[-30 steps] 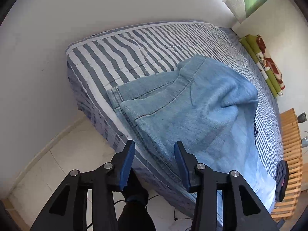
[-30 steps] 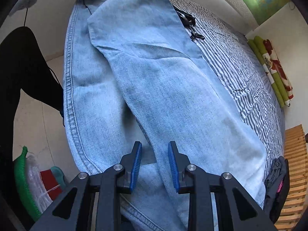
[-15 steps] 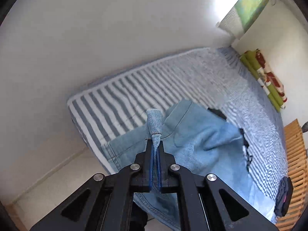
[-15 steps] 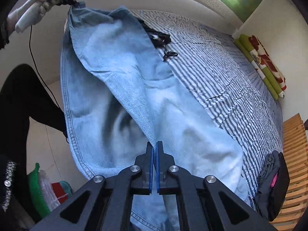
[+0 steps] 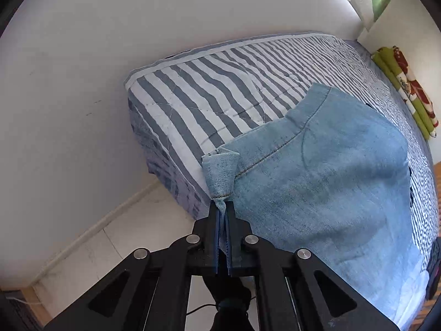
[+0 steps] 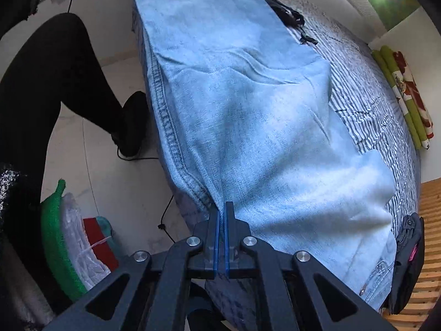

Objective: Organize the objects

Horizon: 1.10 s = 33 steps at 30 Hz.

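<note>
Jeans [image 5: 317,182] lie spread along the near edge of the striped bed [image 5: 209,96]. Both claws, spread a second ago, now pinch denim: left claw [image 5: 222,209] on a waistband corner, right claw [image 6: 222,211] on the side seam. Folding can likely start.

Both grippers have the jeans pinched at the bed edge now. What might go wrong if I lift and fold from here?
The left gripper holds only a small folded corner of the jeans, so the denim may slip out under load. The right gripper also pinches just the edge near the seam. A black strappy item lies against the jeans' far side on the striped bed and could be dragged along.
</note>
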Available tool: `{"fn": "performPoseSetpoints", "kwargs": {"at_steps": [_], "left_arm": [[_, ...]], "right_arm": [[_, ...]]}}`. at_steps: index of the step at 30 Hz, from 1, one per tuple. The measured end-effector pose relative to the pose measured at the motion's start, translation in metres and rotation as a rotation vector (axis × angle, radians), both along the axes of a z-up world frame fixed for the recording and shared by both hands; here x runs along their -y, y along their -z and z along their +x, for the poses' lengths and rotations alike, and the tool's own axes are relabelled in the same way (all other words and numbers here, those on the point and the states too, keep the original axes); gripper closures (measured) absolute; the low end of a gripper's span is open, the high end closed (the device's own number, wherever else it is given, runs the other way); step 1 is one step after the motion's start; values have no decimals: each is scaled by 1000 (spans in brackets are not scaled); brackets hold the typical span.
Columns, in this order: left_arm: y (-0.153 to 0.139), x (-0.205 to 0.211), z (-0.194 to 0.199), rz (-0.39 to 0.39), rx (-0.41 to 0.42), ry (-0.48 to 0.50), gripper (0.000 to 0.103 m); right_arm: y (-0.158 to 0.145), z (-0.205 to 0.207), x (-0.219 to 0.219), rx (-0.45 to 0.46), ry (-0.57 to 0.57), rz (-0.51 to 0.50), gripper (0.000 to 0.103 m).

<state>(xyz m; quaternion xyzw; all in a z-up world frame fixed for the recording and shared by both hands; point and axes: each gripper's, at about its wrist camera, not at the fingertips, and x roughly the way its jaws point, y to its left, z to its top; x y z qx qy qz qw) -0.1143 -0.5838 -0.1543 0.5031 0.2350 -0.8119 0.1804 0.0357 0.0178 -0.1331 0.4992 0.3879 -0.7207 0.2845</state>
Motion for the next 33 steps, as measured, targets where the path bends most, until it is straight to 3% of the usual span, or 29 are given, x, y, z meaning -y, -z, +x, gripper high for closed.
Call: {"fn": "performPoseSetpoints", "kwargs": {"at_steps": [2,5,11,15,19,23,29,30,32,33], "left_arm": [[-4,2,4,25,-31,9,97],[-4,14,12,60,-70,-4,93],[2,17,11,114,-91,3,87],[0,11,11,105,-117,40,87],[-2,12,9,123,-148,62,87],[3,17,5,129,-141,86,87],[12,25,1,154,-137,107,87],[13,25,0,154,-135,110,87],[13,24,0,143,-131,116,87],[12,23,0,135,-132,119,87]], "right_arm": [[-10,1,2,62,-35,2,95],[-51,-12,4,183,-31,-138,95],[-137,-94,84,142,-65,-372,90],[-161,-171,178,145,-101,-473,87],[-151,-252,275,153,-92,-495,75],[-114,-315,342,240,-17,-518,75],[-54,-335,381,354,-3,-443,74],[-51,-333,382,371,-11,-446,76],[-50,-326,381,335,-27,-440,100],[-52,-322,379,313,-23,-446,100]]}}
